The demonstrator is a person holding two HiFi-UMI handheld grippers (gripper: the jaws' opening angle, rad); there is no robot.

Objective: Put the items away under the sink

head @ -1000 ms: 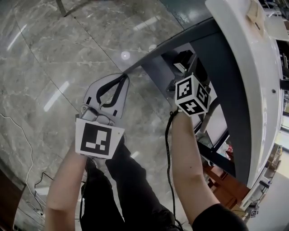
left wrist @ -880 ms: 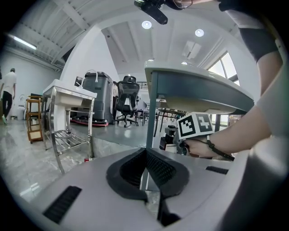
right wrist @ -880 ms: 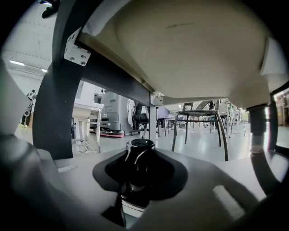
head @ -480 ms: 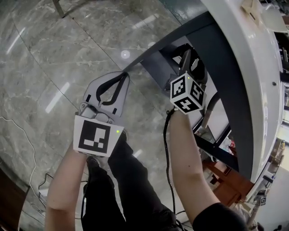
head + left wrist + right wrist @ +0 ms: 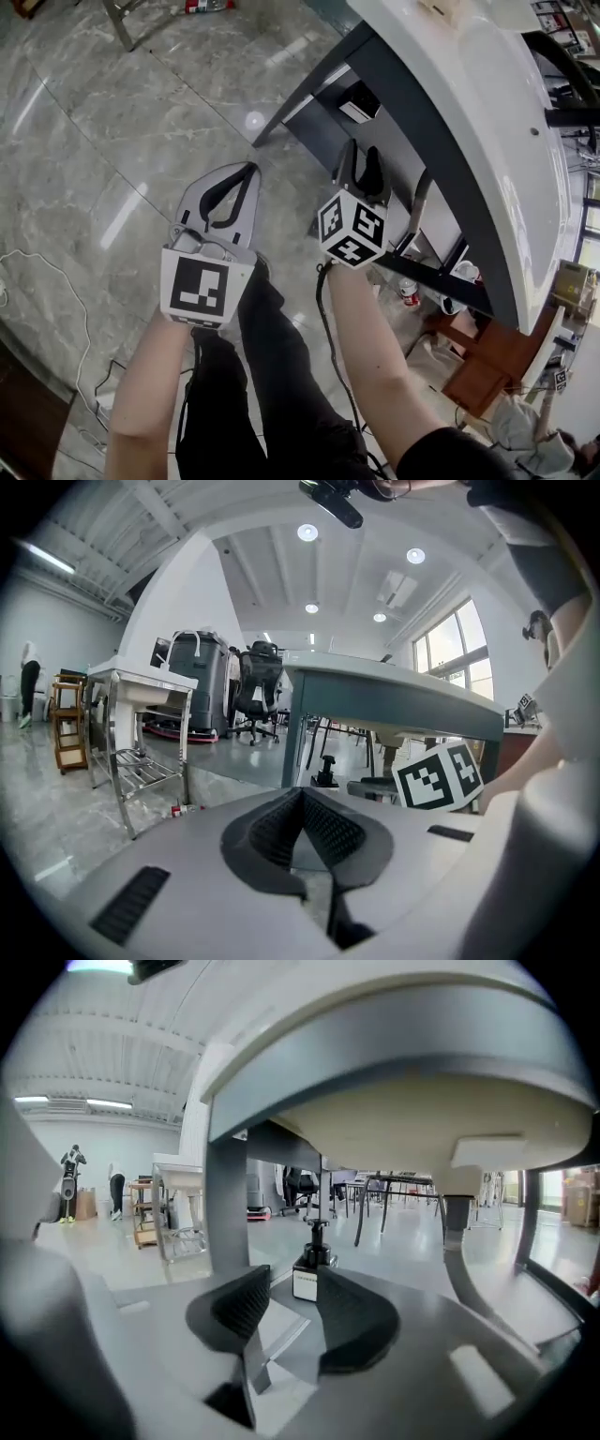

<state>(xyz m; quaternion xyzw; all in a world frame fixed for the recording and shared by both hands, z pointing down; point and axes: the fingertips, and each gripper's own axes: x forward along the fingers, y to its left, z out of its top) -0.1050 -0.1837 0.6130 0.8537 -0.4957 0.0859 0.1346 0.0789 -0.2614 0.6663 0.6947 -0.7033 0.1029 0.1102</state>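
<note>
A white pump bottle with a black top (image 5: 309,1274) stands on the dark shelf (image 5: 323,117) under the white sink (image 5: 450,112); it also shows as a small white and black bottle (image 5: 358,110) in the head view. My right gripper (image 5: 292,1288) points at it from a short way off. Its jaws have just opened and eased back a little, and nothing is between them. In the head view the right gripper (image 5: 359,161) hangs just outside the shelf's edge. My left gripper (image 5: 249,171) is over the floor to the left, shut and empty, its tips (image 5: 302,794) meeting.
A dark sink leg (image 5: 228,1204) rises left of the bottle and a drain pipe (image 5: 459,1241) to the right. A metal rack (image 5: 141,733) and an office chair (image 5: 258,691) stand farther off. Cables (image 5: 37,272) lie on the marble floor. Small containers (image 5: 409,291) sit near a wooden stool (image 5: 478,375).
My right gripper has drawn back out from under the sink, away from the bottle, and its jaws now show apart. My left gripper has risen a little.
</note>
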